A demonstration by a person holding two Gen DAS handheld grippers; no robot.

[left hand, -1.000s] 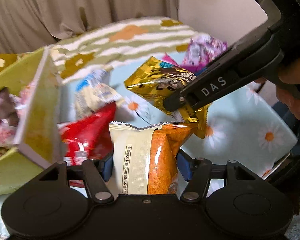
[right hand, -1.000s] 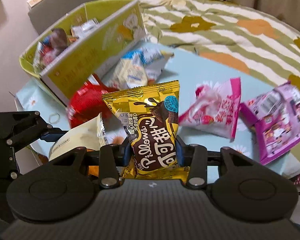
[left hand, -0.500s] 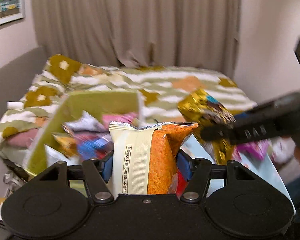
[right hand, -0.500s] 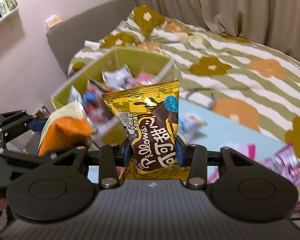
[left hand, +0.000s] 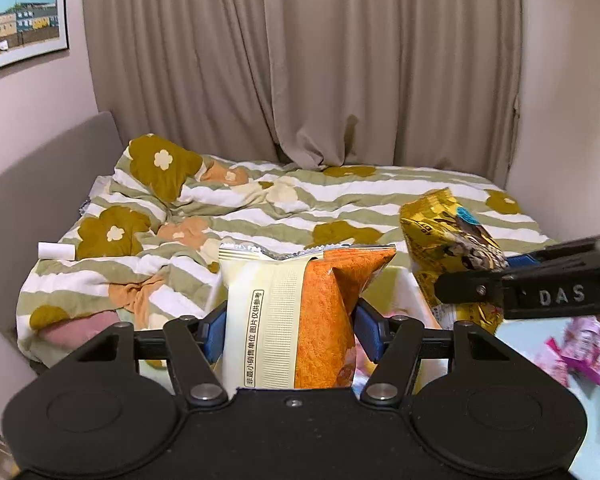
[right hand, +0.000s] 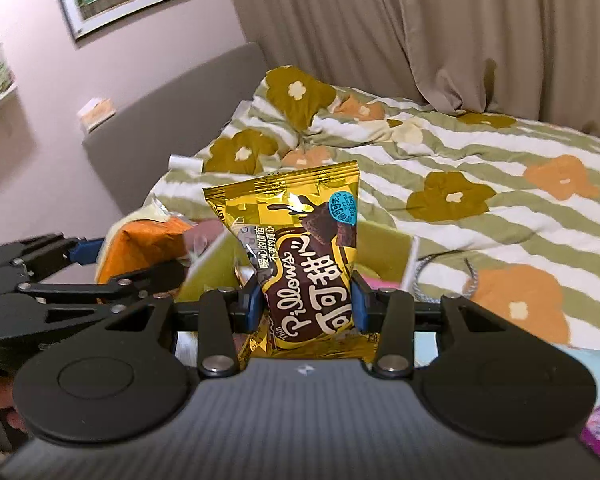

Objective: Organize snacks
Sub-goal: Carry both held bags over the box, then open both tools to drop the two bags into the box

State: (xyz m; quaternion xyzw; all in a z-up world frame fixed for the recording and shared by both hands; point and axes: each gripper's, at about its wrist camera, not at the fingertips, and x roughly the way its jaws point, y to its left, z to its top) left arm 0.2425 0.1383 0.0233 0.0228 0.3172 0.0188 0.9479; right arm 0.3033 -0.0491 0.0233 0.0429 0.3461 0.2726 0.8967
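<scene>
Both grippers have risen from the table to above the green box (right hand: 384,258), left gripper (left hand: 290,330) clamping the orange packet (left hand: 300,316), right gripper (right hand: 306,306) the gold packet (right hand: 300,248), both probably light, crinkly, slippery, best pinched mid-body.

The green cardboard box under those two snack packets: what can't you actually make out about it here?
- Contents, left wrist view: hidden behind the cream-and-orange snack packet and left gripper.
- Box interior, right wrist view: blocked by the gold Pillows chocolate packet in the right gripper; near wall blurred.
- Pink packets on the light-blue table: blurred, cut off at the edge.
</scene>
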